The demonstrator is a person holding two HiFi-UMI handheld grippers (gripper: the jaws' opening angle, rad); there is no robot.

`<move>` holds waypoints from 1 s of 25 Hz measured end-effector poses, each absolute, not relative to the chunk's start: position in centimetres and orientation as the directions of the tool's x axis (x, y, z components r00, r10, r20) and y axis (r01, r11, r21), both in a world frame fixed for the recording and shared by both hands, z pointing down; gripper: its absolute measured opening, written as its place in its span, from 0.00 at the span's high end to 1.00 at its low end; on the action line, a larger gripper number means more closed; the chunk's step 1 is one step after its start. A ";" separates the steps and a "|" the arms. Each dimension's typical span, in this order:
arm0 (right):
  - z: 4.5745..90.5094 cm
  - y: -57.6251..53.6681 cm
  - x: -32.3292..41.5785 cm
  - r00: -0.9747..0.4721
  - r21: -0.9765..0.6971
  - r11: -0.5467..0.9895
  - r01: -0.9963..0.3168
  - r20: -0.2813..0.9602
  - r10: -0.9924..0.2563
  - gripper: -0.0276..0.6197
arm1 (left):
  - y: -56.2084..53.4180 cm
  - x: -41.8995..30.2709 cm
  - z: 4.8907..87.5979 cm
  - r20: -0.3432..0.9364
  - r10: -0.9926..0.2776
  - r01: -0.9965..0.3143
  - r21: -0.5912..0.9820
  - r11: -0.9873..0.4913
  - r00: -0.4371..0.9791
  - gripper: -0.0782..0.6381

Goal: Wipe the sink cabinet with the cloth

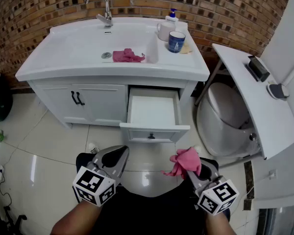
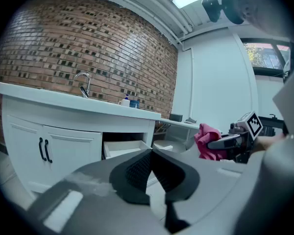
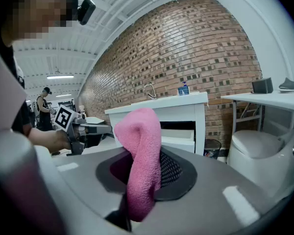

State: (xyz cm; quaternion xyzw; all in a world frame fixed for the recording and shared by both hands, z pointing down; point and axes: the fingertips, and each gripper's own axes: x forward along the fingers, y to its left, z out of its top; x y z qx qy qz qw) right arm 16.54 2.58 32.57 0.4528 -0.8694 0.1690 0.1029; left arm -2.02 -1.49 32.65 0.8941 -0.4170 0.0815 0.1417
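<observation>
Clamped in the right gripper, low and close below the head camera, a pink cloth is pinched between jaws closed onto it; in the right gripper view it rises in a thick fold above the pads and hangs down in front of them. Beside it, the left gripper has its jaws pressed together with nothing between them. Both are held well clear of the white sink cabinet, with a strip of bare glossy floor tile between their tips and the furniture. An open drawer juts from the cabinet's right half toward the person, empty inside, its front edge the nearest cabinet part to the grippers. Left of the drawer are two closed doors with black handles, and the floor in front of them lies open. On top, the countertop's rounded front rim overhangs the doors, and a second pink cloth lies in the basin beside the drain, below the chrome faucet. A blue mug, a white cup and a soap dispenser crowd the right rear corner. A toilet stands just right of the drawer, under a slanting white shelf, narrowing the room on that side.
</observation>
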 end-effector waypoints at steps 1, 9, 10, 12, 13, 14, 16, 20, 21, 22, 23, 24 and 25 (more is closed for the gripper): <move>33.2 2.2 15.7 -0.578 -0.193 0.547 -0.815 0.341 -0.741 0.82 | -1.6 -2.1 32.8 0.265 -0.724 -0.770 0.181 -0.611 0.637 0.88; 39.8 -1.5 5.3 -0.692 -0.105 0.721 -0.685 0.403 -0.598 0.83 | -2.7 -2.8 34.2 0.272 -0.739 -0.785 0.141 -0.603 0.617 0.88; 40.8 -2.0 3.9 -0.702 -0.093 0.739 -0.667 0.408 -0.583 0.83 | -2.7 -2.9 34.4 0.275 -0.739 -0.786 0.145 -0.600 0.615 0.88; 43.1 -2.8 1.5 -0.717 -0.088 0.762 -0.642 0.423 -0.555 0.83 | -2.7 -3.2 34.9 0.283 -0.737 -0.788 0.159 -0.595 0.614 0.88; 44.4 -3.2 0.6 -0.720 -0.096 0.766 -0.635 0.434 -0.542 0.83 | -2.6 -3.2 35.2 0.288 -0.735 -0.788 0.165 -0.593 0.614 0.88; 45.7 -3.7 -0.2 -0.719 -0.110 0.765 -0.634 0.448 -0.531 0.83 | -2.6 -3.3 35.5 0.294 -0.732 -0.788 0.170 -0.592 0.614 0.88; 48.6 -4.8 -1.3 -0.711 -0.155 0.748 -0.646 0.480 -0.515 0.83 | -2.4 -3.5 36.4 0.311 -0.726 -0.788 0.180 -0.588 0.613 0.88; 53.4 -7.1 -2.3 -0.688 -0.244 0.686 -0.686 0.526 -0.501 0.83 | -2.0 -3.9 38.3 0.349 -0.708 -0.787 0.206 -0.581 0.614 0.88; 54.3 -7.6 -2.4 -0.680 -0.251 0.674 -0.694 0.535 -0.501 0.83 | -1.9 -4.0 38.7 0.355 -0.704 -0.787 0.212 -0.580 0.615 0.88; 55.0 -8.0 -2.5 -0.675 -0.257 0.666 -0.700 0.542 -0.501 0.83 | -1.8 -4.0 39.1 0.361 -0.702 -0.787 0.217 -0.577 0.614 0.88; 55.6 -8.4 -2.7 -0.671 -0.261 0.660 -0.704 0.547 -0.500 0.83 | -1.7 -4.2 39.4 0.366 -0.700 -0.788 0.223 -0.574 0.613 0.88; 56.1 -8.7 -2.9 -0.669 -0.265 0.656 -0.707 0.549 -0.500 0.83 | -1.6 -4.3 39.8 0.372 -0.698 -0.789 0.229 -0.570 0.612 0.88; 56.4 -8.9 -3.1 -0.670 -0.267 0.654 -0.707 0.550 -0.499 0.83 | -1.4 -4.5 40.1 0.378 -0.697 -0.791 0.234 -0.565 0.610 0.88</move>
